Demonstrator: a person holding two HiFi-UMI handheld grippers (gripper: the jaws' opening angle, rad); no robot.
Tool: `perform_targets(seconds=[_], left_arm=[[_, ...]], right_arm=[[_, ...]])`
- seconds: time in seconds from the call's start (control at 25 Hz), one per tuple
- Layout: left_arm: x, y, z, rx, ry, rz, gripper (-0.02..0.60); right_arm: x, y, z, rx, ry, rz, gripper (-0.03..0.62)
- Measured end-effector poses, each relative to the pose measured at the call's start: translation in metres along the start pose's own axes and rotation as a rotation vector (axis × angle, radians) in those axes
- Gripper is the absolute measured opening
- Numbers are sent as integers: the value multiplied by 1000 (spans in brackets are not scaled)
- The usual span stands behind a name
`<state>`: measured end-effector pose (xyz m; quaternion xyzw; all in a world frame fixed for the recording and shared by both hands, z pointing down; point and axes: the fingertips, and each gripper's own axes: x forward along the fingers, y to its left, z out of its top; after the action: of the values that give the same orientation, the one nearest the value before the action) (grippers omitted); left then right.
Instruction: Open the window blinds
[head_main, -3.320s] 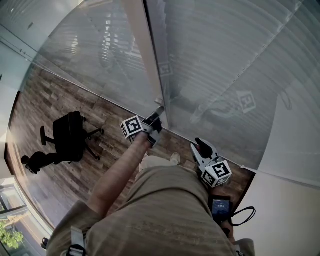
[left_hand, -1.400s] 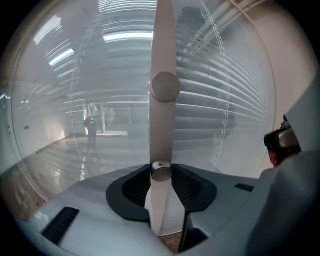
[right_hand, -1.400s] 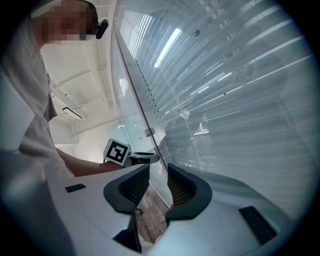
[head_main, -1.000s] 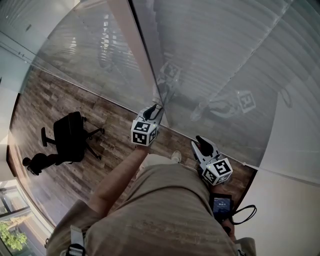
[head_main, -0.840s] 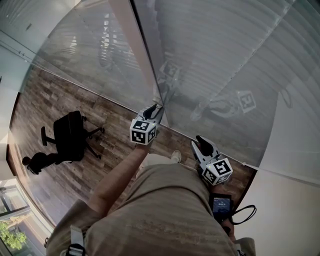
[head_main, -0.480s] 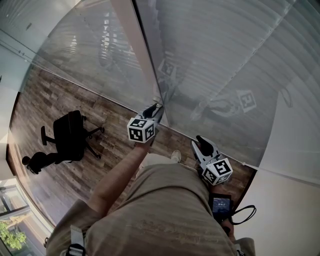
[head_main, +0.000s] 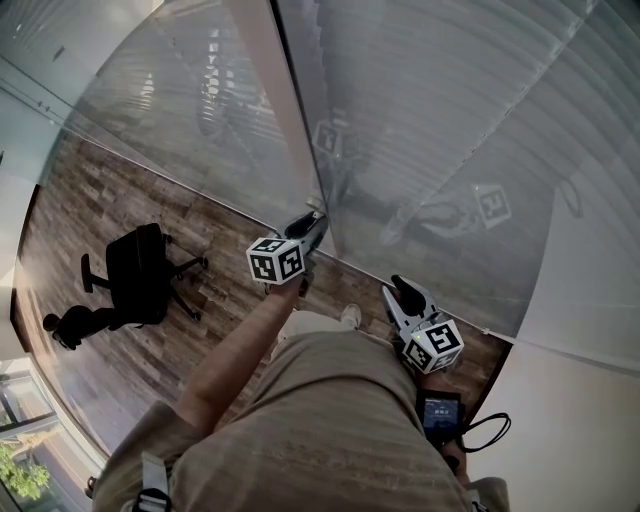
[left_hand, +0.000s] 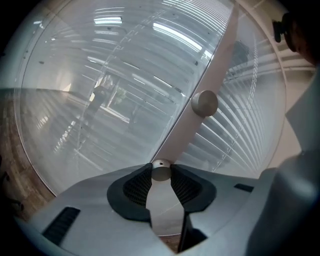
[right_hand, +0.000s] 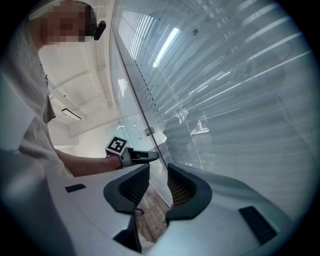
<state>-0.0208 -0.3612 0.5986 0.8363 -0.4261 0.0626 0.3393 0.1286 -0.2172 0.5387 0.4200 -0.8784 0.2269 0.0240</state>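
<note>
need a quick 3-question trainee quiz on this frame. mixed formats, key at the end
1. What is the left tool clamped on? A) a cord B) the lower knob on the frame C) a slat
2. True or false: the right tool holds something.
3. Fill in: a second knob sits ____ up the same frame.
Key: 1 B; 2 false, its jaws stand apart with nothing between them; 3 higher.
</note>
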Motion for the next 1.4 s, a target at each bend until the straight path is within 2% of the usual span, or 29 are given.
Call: perform_targets(seconds=[0.2,0.36,0.96,1.4], left_arm=[[0,2,0,-108,-10,-40,133],[0,3,1,-276,-36,-96,133],[1,3,2,-701,-96,-302,133],[0,2,2,-923,-124,-411,133]], right_arm=[[1,0,0,2,0,1,119],[1,1,-1,1,1,3,118],[1,1,-1,4,3,7,118],[2,2,-1,-2,9,6,118]])
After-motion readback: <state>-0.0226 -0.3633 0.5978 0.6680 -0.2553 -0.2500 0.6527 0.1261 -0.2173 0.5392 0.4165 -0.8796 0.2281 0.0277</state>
